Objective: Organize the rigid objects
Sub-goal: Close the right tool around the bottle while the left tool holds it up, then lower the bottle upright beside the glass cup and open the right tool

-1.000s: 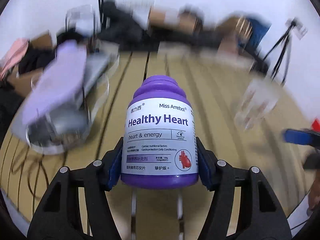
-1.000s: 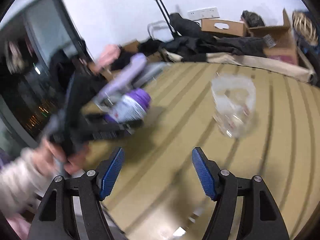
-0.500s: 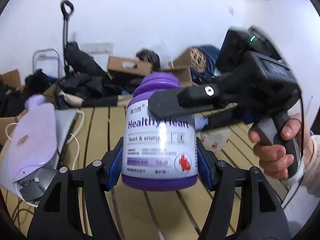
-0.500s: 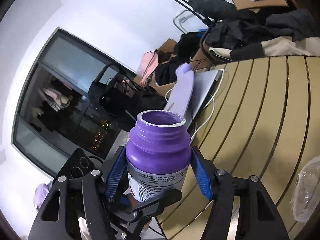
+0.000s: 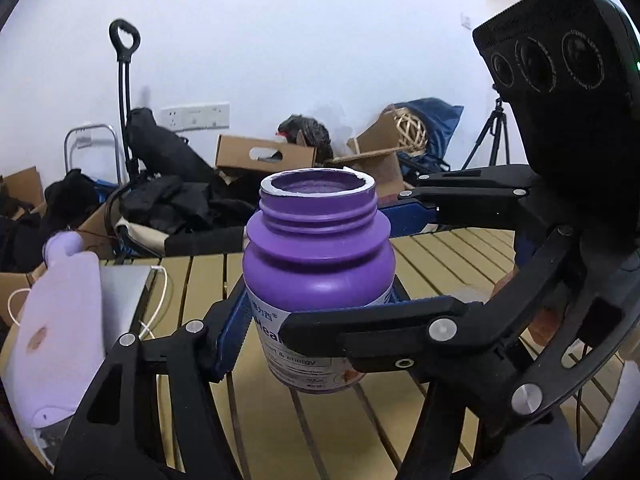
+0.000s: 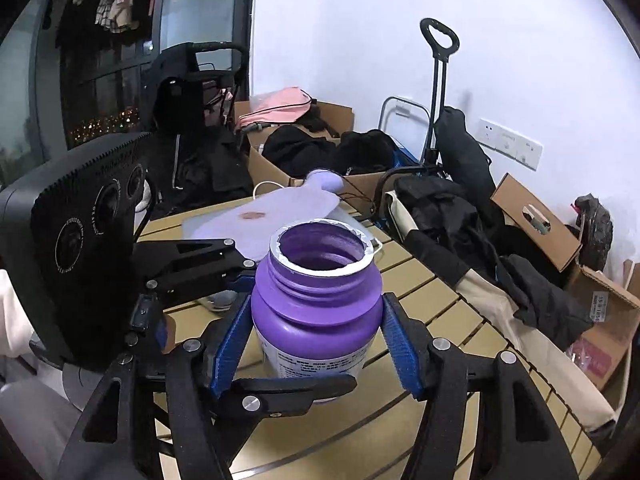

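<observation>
A purple "Healthy Heart" supplement bottle [image 5: 316, 276] with no cap and an open mouth is held upright above the slatted wooden table [image 5: 256, 412]. My left gripper [image 5: 316, 340] is shut on its lower body. My right gripper [image 6: 316, 344] comes in from the side, its blue pads against the bottle [image 6: 316, 308] just below the shoulder. In the left wrist view the right gripper's black fingers [image 5: 380, 328] cross in front of the label. Each gripper's camera housing shows in the other's view.
A lilac hot-water bottle [image 5: 60, 332] lies on a grey laptop [image 5: 124, 296] with a white cable at the table's left. Behind the table are cardboard boxes [image 5: 264, 156], dark clothes, a trolley handle [image 5: 126, 80] and a tripod [image 5: 492, 140].
The bottle was lifted off the table and tilted so its open mouth shows. My right gripper came in from the right and closed around the bottle beside the left one.
</observation>
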